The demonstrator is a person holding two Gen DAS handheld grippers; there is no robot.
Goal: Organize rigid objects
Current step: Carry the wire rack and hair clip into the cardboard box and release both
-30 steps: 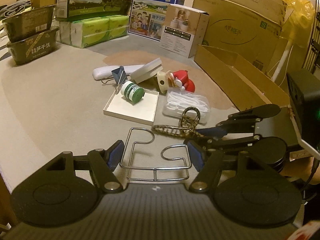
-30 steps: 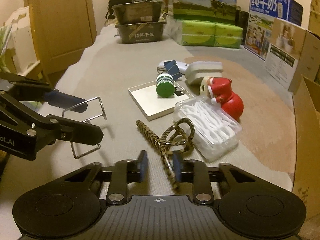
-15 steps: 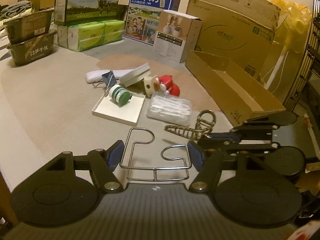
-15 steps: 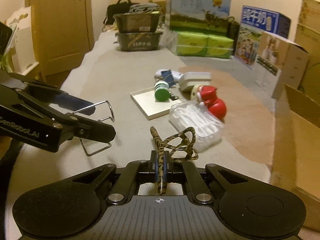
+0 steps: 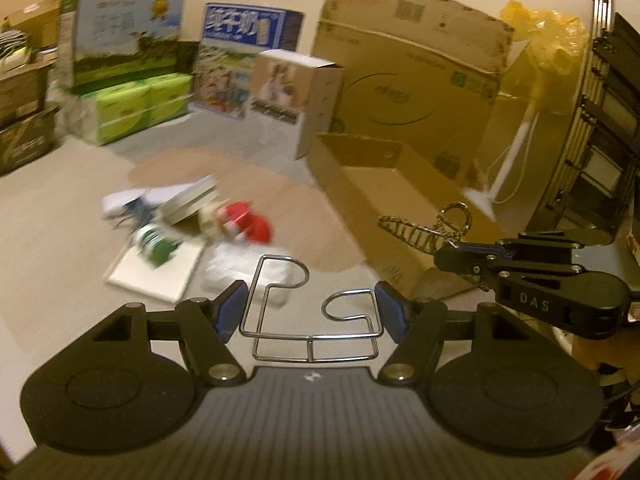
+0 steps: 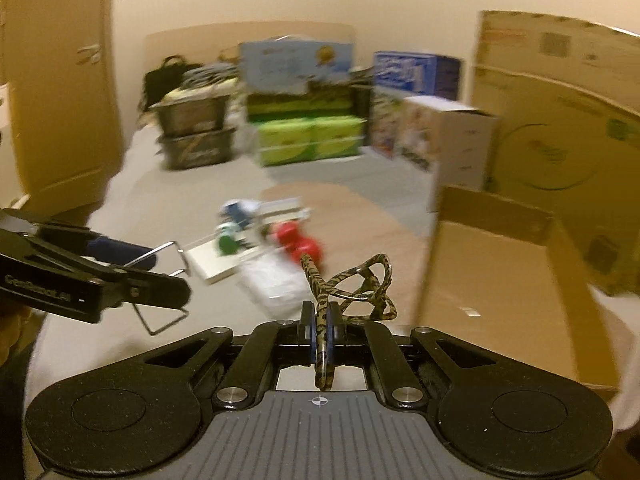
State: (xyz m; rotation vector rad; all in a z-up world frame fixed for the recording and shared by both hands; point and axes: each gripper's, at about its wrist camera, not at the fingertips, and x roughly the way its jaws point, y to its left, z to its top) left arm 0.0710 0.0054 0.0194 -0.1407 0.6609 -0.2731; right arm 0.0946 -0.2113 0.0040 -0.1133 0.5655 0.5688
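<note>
My left gripper is gripping the bent wire rack between its blue pads. My right gripper is pinching the camouflage-patterned strap, which is hanging in the air beside the open cardboard box.

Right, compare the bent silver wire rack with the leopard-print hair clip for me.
The bent silver wire rack is bare metal; the leopard-print hair clip is patterned. The rack spans the left gripper held wide; the clip sits pinched in the narrowly shut right gripper. Both are gripped, clear of the floor.
</note>
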